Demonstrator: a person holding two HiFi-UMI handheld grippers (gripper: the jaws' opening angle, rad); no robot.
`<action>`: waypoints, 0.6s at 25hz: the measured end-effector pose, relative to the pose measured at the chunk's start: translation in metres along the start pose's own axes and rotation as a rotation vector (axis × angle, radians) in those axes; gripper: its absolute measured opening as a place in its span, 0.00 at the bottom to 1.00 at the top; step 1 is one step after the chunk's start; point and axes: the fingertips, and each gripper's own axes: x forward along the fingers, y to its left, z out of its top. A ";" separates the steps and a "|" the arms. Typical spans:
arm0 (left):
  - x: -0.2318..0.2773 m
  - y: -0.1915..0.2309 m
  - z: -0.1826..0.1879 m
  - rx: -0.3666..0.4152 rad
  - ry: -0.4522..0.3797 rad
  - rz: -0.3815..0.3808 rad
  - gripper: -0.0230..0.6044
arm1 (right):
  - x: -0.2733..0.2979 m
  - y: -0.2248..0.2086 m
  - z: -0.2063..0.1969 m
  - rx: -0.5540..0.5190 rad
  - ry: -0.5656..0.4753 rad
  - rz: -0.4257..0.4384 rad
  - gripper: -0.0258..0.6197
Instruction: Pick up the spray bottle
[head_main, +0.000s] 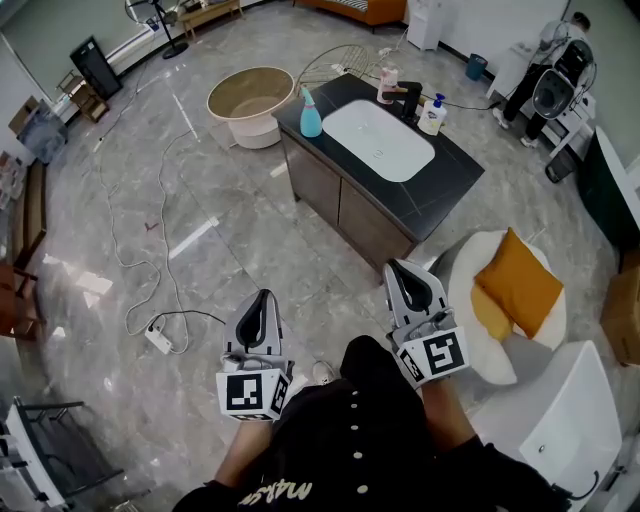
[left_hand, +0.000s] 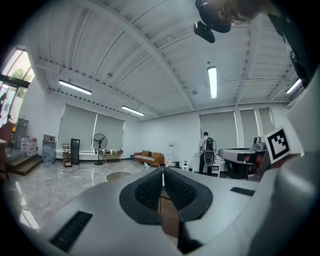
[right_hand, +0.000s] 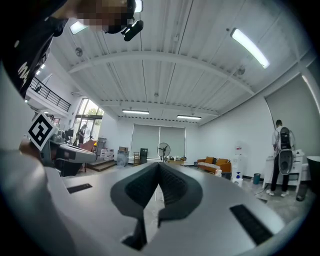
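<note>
Two tools sit low in the head view, close to the person's body: the left hand-held gripper (head_main: 264, 300) and the right hand-held gripper (head_main: 405, 275), both aimed level across open floor at a dark-topped desk (head_main: 455, 185) with a white sink (head_main: 378, 140). The teal spray bottle (head_main: 310, 113) stands upright on the desk's near-left corner, just beside the sink, so its long axis is vertical. It lies well ahead of both tools, a little to the right of the left one's line and a little to the left of the right one's. Neither looks clearly nearer, and both are well short of reach. In the left gripper view the jaws are pressed together with nothing between them, and a small teal speck just left of their tips may be the bottle. In the right gripper view the jaws are likewise closed and empty, and I cannot make out the bottle. A level, sideways approach with opened jaws would likely suit the standing bottle.
</note>
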 end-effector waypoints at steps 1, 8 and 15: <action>0.003 0.003 -0.001 -0.001 0.005 -0.002 0.06 | 0.004 -0.001 -0.003 0.005 0.005 -0.005 0.03; 0.041 0.027 -0.005 0.000 0.023 -0.002 0.06 | 0.048 -0.018 -0.017 0.029 0.026 -0.014 0.03; 0.121 0.053 0.000 0.007 0.019 0.016 0.06 | 0.125 -0.057 -0.033 0.029 0.027 0.018 0.03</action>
